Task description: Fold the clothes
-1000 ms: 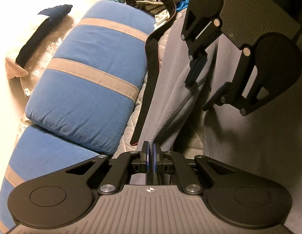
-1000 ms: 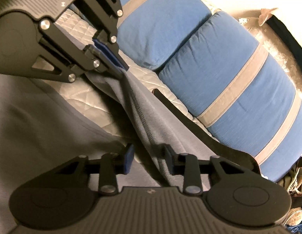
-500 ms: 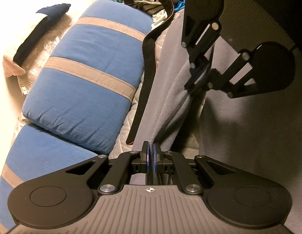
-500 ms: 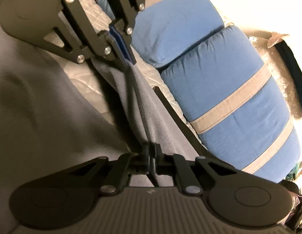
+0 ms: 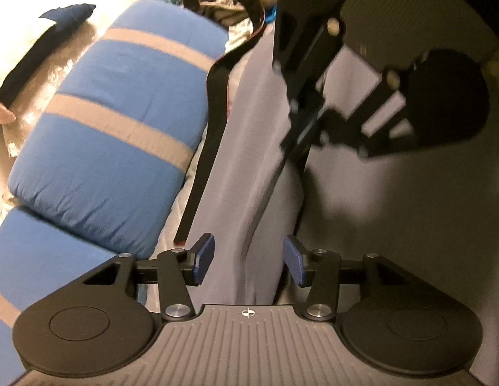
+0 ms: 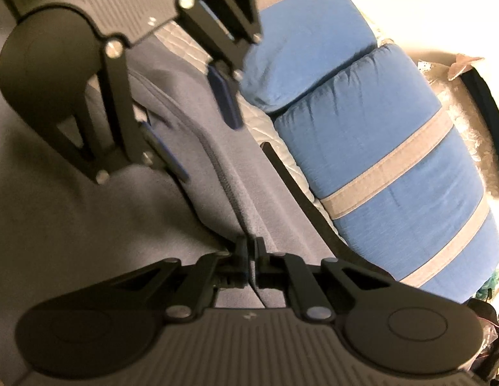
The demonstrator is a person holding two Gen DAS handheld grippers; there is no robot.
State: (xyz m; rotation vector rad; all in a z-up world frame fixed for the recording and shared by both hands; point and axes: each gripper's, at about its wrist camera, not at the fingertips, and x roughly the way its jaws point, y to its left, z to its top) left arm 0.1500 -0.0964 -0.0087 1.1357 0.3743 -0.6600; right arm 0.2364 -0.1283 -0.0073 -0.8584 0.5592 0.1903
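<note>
Quilted bed point(image 6: 268, 128), grey garment point(image 5: 249, 173) pinched in right tongs point(image 6: 249, 251)

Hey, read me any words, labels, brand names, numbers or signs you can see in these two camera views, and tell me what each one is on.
No readable words, brands or numbers in either view.
Crosshair-in-circle mark, no lettering: on the left tool's ribbed grey body.
Small pale mark on the right tool's grey body: too blurred to read.
Grey garment, blue cushions: no visible tags or print.

Grey garment point(image 5: 249, 167) soft matt fleece; blue cushion point(image 5: 114, 148) woven cloth; strap point(image 5: 204, 148) black matt webbing.
</note>
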